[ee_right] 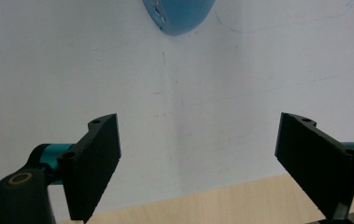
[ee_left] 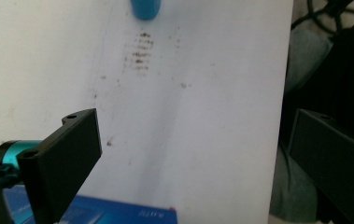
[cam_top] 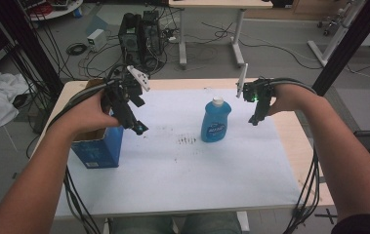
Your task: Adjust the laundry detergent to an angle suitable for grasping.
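Note:
A blue bottle point(cam_top: 215, 121) with a white cap stands upright near the middle of the white sheet point(cam_top: 182, 170). Its base shows at the top of the left gripper view point(ee_left: 145, 8) and of the right gripper view point(ee_right: 178, 15). My left gripper point(cam_top: 141, 128) hovers left of the bottle, just above an open blue box point(cam_top: 98, 145), with its jaws wide apart and nothing between them. My right gripper point(cam_top: 255, 119) hangs to the right of the bottle, also open and empty. Both point down at the sheet.
Brown stains point(cam_top: 187, 140) mark the sheet just left of the bottle. The blue box's edge point(ee_left: 118, 212) lies under the left jaws. Bare wood point(cam_top: 299, 141) runs along the table's right side. Cables, a computer tower point(cam_top: 141, 36) and another table stand behind.

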The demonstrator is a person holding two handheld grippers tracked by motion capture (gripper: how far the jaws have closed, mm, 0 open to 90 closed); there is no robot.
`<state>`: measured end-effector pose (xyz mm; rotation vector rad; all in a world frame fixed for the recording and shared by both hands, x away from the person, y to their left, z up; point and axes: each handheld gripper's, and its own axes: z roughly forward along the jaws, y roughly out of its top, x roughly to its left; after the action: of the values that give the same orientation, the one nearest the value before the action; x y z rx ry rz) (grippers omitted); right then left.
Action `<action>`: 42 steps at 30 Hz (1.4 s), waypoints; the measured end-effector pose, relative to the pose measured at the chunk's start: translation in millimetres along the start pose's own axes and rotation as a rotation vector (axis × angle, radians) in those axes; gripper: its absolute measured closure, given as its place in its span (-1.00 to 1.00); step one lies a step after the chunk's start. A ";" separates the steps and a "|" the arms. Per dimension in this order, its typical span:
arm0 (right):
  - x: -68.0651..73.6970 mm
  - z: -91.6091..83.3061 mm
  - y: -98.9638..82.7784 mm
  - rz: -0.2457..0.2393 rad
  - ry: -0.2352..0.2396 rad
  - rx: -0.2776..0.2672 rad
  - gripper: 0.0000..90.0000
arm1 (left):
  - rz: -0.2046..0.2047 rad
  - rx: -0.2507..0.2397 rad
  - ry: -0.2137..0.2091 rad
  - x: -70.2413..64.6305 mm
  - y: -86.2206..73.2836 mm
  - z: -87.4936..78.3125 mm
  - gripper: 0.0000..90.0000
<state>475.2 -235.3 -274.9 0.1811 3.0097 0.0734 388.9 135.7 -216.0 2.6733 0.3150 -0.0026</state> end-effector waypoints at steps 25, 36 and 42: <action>0.0 -0.3 2.3 -0.047 -0.015 0.017 -0.71 | -0.155 -0.393 0.063 3.5 -17.6 49.4 -0.94; 0.9 1.9 2.8 -0.062 -0.008 0.009 -0.70 | -0.179 -0.478 0.095 8.0 -6.8 83.4 -0.94; 2.6 1.4 1.8 -0.049 -0.005 0.012 -0.71 | -0.180 -0.433 0.094 16.8 6.5 109.0 -0.94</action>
<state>473.1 -233.1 -276.5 0.1083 3.0086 0.0508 412.0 86.6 -312.2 2.2134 0.5213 0.1224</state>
